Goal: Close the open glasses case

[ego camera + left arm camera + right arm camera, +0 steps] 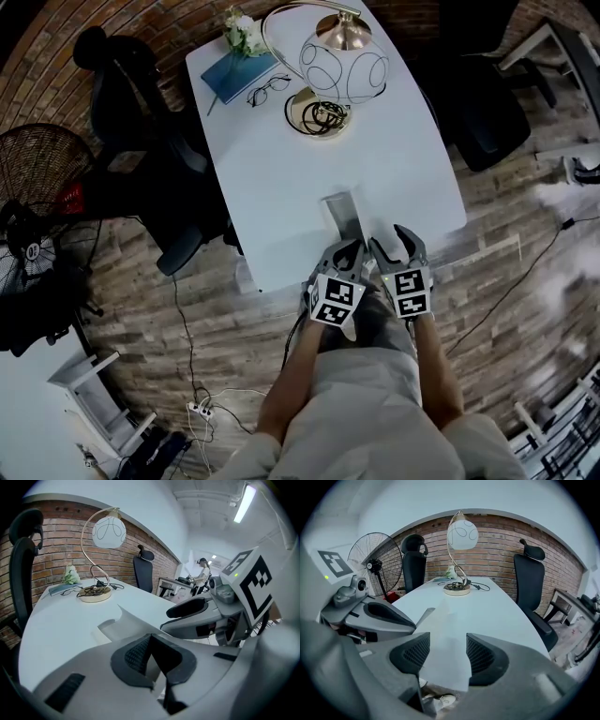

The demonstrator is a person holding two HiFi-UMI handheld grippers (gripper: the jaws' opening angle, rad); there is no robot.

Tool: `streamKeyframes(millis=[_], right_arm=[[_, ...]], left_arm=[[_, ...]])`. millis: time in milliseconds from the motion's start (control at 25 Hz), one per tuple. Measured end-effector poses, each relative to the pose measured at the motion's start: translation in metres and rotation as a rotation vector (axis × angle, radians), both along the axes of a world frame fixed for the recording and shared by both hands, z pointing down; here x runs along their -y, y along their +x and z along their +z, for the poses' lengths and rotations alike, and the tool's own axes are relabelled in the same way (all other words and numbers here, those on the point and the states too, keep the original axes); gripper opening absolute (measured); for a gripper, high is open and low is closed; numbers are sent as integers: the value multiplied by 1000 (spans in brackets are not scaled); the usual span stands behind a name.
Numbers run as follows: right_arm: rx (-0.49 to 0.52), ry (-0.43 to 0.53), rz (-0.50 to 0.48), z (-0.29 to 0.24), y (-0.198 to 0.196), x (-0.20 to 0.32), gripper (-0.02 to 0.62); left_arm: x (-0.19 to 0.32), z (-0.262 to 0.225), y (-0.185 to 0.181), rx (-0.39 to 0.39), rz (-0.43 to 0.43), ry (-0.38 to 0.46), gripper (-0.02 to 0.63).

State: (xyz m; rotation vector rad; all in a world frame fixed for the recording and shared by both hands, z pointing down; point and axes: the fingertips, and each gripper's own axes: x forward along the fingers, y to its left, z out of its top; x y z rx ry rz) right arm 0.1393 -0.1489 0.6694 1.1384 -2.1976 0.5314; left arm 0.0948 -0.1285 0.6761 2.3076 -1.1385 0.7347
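The open glasses case (342, 214) is white and lies on the white table (281, 169) close to its near edge, lid raised. In the left gripper view the glasses case (123, 620) sits just beyond the jaws. My left gripper (343, 257) hovers at the table edge just short of the case, and its pads (136, 653) are drawn together with nothing between them. My right gripper (397, 247) is beside it on the right, open and empty, with the case (433, 620) ahead and slightly left of its jaws.
At the table's far end stand a gold lamp with a round white shade (342, 61), a pair of glasses (269, 90), a blue book (239, 75) and small white flowers (242, 33). Black office chairs (131, 94) flank the table. A floor fan (42, 178) stands at the left.
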Motion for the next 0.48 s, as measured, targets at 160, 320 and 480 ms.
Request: streamKeyframes(millis=[160,320,480], right_arm=[[5,-4,-1,-1,-4,-1,244],[3,-4,-2,-2,-8,-1,244],[1,-6,2,-2,-10,-2,244]], left_arm=[[-1,0,-4,-5,0,-5,5],[-2,0,-6,-9,11,-8,5],[-3,0,-7,-10,19,-11,5]])
